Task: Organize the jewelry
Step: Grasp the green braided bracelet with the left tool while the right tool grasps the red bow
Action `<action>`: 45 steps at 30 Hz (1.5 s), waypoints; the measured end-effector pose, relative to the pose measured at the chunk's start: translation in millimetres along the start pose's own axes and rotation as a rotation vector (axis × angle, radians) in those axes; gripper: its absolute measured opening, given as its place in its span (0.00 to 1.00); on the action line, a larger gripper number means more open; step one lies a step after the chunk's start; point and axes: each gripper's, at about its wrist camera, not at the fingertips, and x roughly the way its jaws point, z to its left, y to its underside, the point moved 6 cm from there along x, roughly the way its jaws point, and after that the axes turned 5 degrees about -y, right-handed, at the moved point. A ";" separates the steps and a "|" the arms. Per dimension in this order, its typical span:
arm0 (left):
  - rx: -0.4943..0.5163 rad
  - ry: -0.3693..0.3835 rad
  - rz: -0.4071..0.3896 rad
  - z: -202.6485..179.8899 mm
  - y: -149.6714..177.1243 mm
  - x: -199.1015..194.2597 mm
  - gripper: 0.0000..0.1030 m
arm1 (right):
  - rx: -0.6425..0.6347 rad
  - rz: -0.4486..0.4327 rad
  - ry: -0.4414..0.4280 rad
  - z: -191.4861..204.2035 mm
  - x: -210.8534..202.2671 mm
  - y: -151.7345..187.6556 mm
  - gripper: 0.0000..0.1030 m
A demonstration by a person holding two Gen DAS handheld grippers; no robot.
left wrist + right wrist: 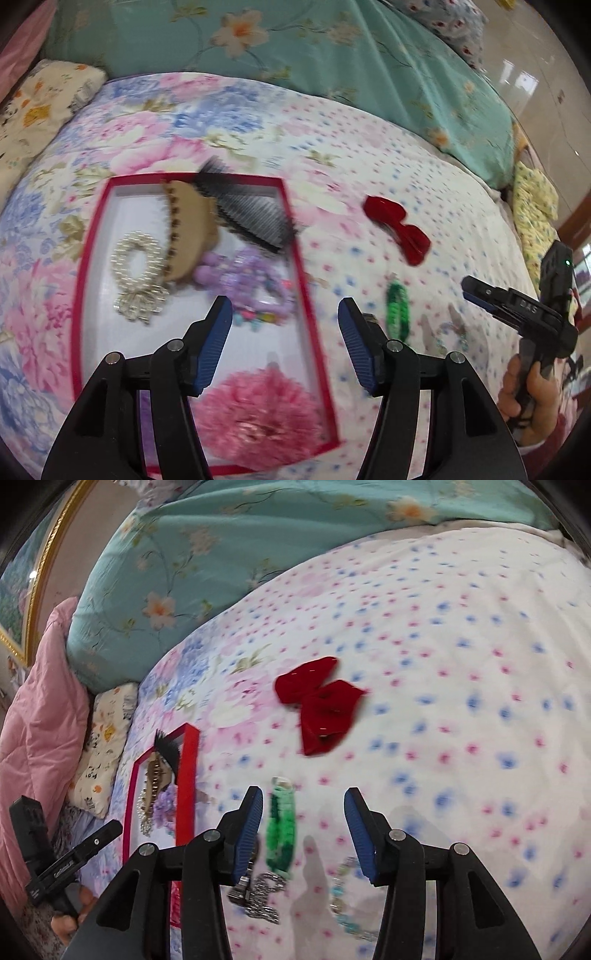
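The left gripper [284, 314] hangs empty with its jaws spread wide, over the right edge of the red box [92, 258] on the flowered bedspread [388, 147]. The right gripper [303, 812] is also empty and wide apart, low over the pieces still lying loose on the bed.

Inside the box there are already a pearl hair tie [138, 273], a tan claw clip [192, 232], a black comb [251, 214] resting across the top corner, some purple bead pieces [247, 284] and a pink fluffy scrunchie [258, 410]. So, by my reckoning, more than half the sorting is done.

Still outside the box are a red bow [319, 703], well apart from the rest, a green band [282, 827] between the right gripper's fingers, a silver chain [258, 893] just beside it, and a pale beaded bracelet [343, 901]. The green band looks the likeliest next pick.
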 end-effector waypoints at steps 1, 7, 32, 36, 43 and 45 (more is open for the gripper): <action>0.007 0.007 0.003 -5.4 1.3 0.6 0.57 | 0.002 0.001 0.003 -2.5 -1.4 0.4 0.47; 0.055 0.078 0.051 -49.8 13.7 8.8 0.58 | -0.022 0.019 0.009 -7.6 -1.1 -1.6 0.55; 0.201 0.127 0.243 -144.6 30.8 113.1 0.18 | -0.147 0.072 0.036 -10.9 35.8 -47.1 0.60; 0.148 0.148 0.204 -122.2 22.5 87.4 0.18 | -0.244 0.101 0.073 3.4 56.5 -53.3 0.62; 0.081 0.145 0.138 -86.3 13.1 47.8 0.18 | -0.430 0.166 0.224 15.4 104.8 -50.1 0.64; 0.065 0.143 0.129 -76.7 13.3 40.5 0.18 | -0.448 0.157 0.268 11.2 111.3 -49.5 0.62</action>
